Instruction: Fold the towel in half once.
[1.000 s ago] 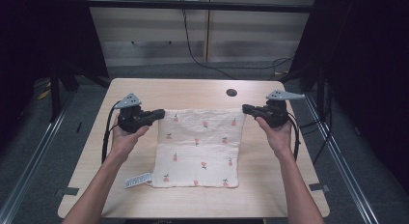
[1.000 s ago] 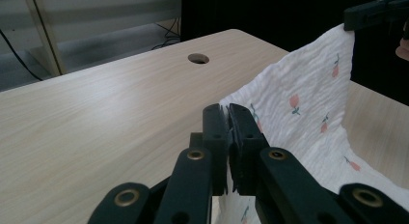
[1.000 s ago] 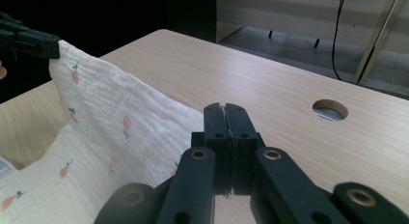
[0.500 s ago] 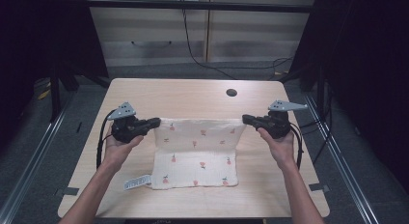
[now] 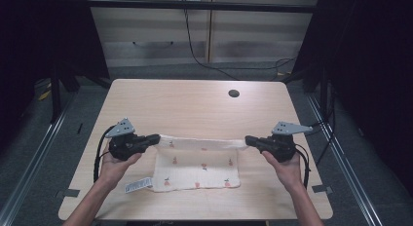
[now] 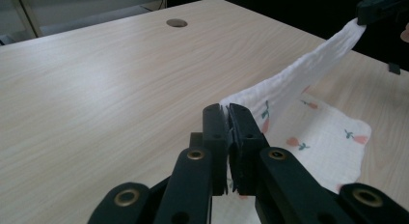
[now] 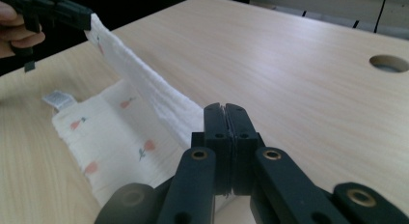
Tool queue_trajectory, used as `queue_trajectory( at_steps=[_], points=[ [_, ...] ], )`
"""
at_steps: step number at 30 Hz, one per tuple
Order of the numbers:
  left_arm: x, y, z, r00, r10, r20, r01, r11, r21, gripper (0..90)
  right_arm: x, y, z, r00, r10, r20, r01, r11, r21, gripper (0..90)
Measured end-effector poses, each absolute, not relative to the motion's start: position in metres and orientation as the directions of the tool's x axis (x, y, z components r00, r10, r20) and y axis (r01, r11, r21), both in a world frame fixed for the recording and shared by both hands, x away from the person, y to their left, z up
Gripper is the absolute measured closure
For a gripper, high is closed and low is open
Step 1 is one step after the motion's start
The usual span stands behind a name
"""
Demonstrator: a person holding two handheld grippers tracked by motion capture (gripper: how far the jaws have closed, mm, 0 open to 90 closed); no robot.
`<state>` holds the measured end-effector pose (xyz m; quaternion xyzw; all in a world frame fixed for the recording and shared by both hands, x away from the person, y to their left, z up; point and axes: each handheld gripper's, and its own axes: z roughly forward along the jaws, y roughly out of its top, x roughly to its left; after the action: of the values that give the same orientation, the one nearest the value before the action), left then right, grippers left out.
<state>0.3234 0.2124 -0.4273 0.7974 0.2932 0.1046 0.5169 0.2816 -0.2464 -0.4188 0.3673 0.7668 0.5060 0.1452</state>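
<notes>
Cloth point(image 5: 197, 170) lies on the near half of the surface point(image 5: 195, 109), close to you, with little red fruit shapes printed on it. Its near edge rests flat, just short of the front edge of the surface. A small white tag point(image 5: 135, 186) sticks out at its near left corner.

You hold the far edge of the cloth up off the wood. Your left tool point(image 5: 155, 138) pinches the far left corner with its jaws pressed tight together. Your right tool point(image 5: 249, 140) pinches the far right corner the same way. The lifted edge runs like a band between the two tools and sags a little in the middle.

In the left gripper view the corner itself is tucked between the black jaws, so you cannot see it. The same is true in the right gripper view.

Past the cloth, the far half of the surface is bare wood with lots of room to move. One round hole point(image 5: 234, 93) sits near the far edge, toward the right.

You have two tools, one cloth, one tag and one hole. About six fruit shapes show from above; more are hidden under the lifted fold.
</notes>
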Motion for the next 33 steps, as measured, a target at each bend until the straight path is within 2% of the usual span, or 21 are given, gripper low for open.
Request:
queue_trajectory(
  at_steps=[5,7,10,21,23,27,30,33],
  points=[
    [0.308,0.211,-0.436,0.819,0.558,-0.131,0.365,-0.332,0.87,86.7,0.267,-0.245,-0.435,-0.689,0.704,0.171,0.459,0.242,0.855,89.1],
    [0.3,0.209,-0.438,0.826,0.557,-0.088,0.344,-0.374,0.861,86.6,0.262,-0.243,-0.442,-0.681,0.717,0.15,0.472,0.274,0.838,89.1],
    [0.29,0.206,-0.442,0.84,0.536,-0.085,0.339,-0.396,0.853,86.6,0.255,-0.243,-0.449,-0.672,0.724,0.157,0.478,0.262,0.838,89.1],
    [0.275,0.206,-0.478,0.852,0.513,-0.105,0.385,-0.479,0.789,86.1,0.245,-0.238,-0.485,-0.676,0.712,0.188,0.547,0.314,0.776,88.9],
    [0.274,0.208,-0.48,0.854,0.509,-0.111,0.389,-0.483,0.784,86.1,0.243,-0.235,-0.487,-0.684,0.71,0.171,0.546,0.342,0.765,88.9],
    [0.268,0.206,-0.485,0.868,0.481,-0.123,0.388,-0.503,0.772,85.6,0.241,-0.238,-0.483,-0.683,0.708,0.178,0.54,0.324,0.777,88.6],
    [0.265,0.208,-0.487,0.875,0.465,-0.135,0.392,-0.517,0.761,82.8,0.237,-0.24,-0.485,-0.685,0.704,0.188,0.549,0.329,0.769,86.5],
    [0.265,0.21,-0.488,0.875,0.459,-0.152,0.401,-0.513,0.759,80.8,0.235,-0.242,-0.488,-0.677,0.71,0.195,0.56,0.326,0.761,80.7]
  ],
)
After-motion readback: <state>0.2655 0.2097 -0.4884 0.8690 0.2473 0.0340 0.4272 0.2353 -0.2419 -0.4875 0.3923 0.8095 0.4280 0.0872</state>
